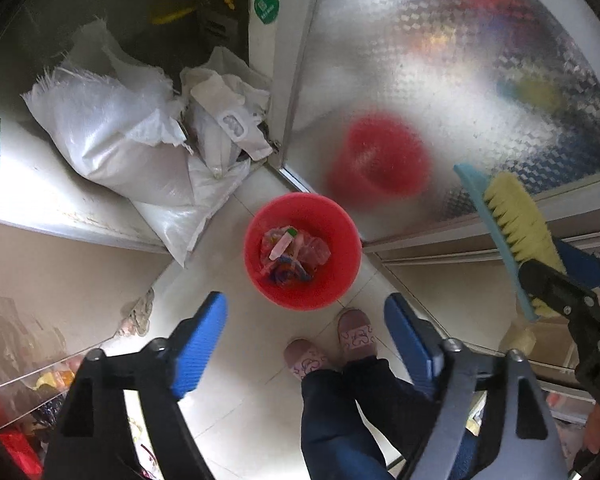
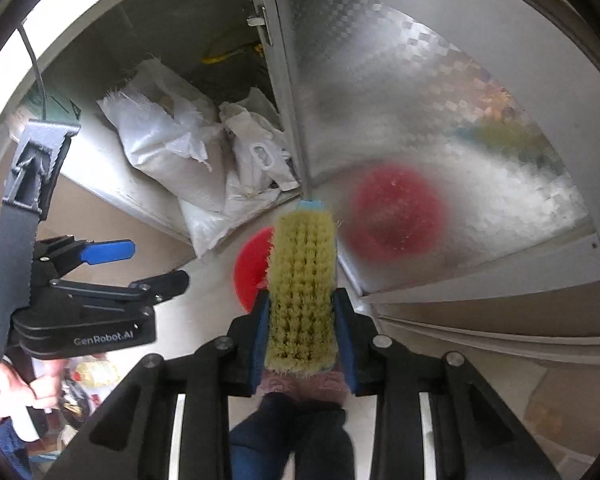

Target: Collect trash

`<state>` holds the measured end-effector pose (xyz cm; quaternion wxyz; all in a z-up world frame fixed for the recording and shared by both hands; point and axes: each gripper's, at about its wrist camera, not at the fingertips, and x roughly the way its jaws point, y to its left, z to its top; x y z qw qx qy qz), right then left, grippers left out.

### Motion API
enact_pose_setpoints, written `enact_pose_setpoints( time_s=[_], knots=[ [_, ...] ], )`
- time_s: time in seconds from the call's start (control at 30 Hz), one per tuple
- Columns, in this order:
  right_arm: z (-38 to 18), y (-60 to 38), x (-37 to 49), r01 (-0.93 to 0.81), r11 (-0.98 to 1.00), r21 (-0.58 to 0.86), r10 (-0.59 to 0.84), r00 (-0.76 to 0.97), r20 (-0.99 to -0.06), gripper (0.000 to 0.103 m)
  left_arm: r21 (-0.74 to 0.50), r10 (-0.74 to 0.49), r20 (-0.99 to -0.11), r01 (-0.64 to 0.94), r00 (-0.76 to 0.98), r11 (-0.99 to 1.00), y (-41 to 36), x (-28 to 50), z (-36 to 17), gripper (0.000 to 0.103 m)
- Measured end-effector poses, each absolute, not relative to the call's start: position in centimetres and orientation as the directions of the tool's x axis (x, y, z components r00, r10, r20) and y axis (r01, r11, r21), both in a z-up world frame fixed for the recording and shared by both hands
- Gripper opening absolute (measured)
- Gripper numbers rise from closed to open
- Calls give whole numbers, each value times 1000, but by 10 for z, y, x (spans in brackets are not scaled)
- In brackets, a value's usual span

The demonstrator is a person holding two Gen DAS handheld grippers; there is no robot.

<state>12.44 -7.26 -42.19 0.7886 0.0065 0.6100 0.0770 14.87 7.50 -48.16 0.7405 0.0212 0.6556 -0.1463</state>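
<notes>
The red bin (image 1: 302,250) sits on the tiled floor at the foot of the metal door (image 1: 440,60), wrappers (image 1: 290,252) already inside. The left gripper (image 1: 306,332) hangs above it, jaws wide and empty. The right gripper (image 2: 302,332) clamps a yellow-bristled brush (image 2: 302,280); I'd keep that brush clear of the rim.

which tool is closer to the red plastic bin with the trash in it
Left. The left tool hangs open just above the round red plastic bin, nothing between its fingers. The right tool, shut on the yellow-bristled blue brush, sits off to the side.
</notes>
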Motion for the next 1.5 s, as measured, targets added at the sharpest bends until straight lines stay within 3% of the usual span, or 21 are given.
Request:
enact_pose_setpoints(
  time_s=[0.17, 0.3, 1.0, 1.03, 1.1, 1.13, 1.17, 1.3, 1.5],
  knots=[
    [-415, -69, 127, -132, 985, 112, 141, 239, -961, 29, -161, -191, -974, 221, 121, 962, 91, 149, -471, 88],
    [-420, -57, 133, -153, 982, 114, 148, 229, -962, 29, -123, -156, -976, 209, 151, 970, 104, 147, -467, 103],
    [-477, -8, 149, -263, 963, 55, 97, 148, -984, 30, -85, -103, -983, 121, 149, 989, 150, 133, -486, 103],
    [-479, -7, 148, -272, 961, 40, 84, 150, -985, 35, -88, -104, -984, 111, 146, 990, 152, 132, -487, 103],
    [-482, -6, 147, -287, 958, 20, 67, 156, -985, 57, -87, -99, -986, 93, 135, 992, 154, 129, -490, 103],
    [-483, -8, 148, -283, 959, 30, 76, 153, -985, 74, -83, -94, -987, 88, 131, 993, 155, 127, -491, 103],
    [-483, -10, 148, -275, 960, 41, 84, 145, -986, 82, -81, -92, -988, 84, 128, 993, 155, 124, -492, 103],
    [-479, -13, 146, -280, 960, 31, 70, 133, -989, 83, -85, -93, -988, 69, 124, 994, 156, 118, -489, 103],
    [-455, -14, 140, -285, 958, 35, 82, 155, -985, 95, -96, -104, -983, 56, 152, 994, 156, 113, -465, 103]
  ],
)
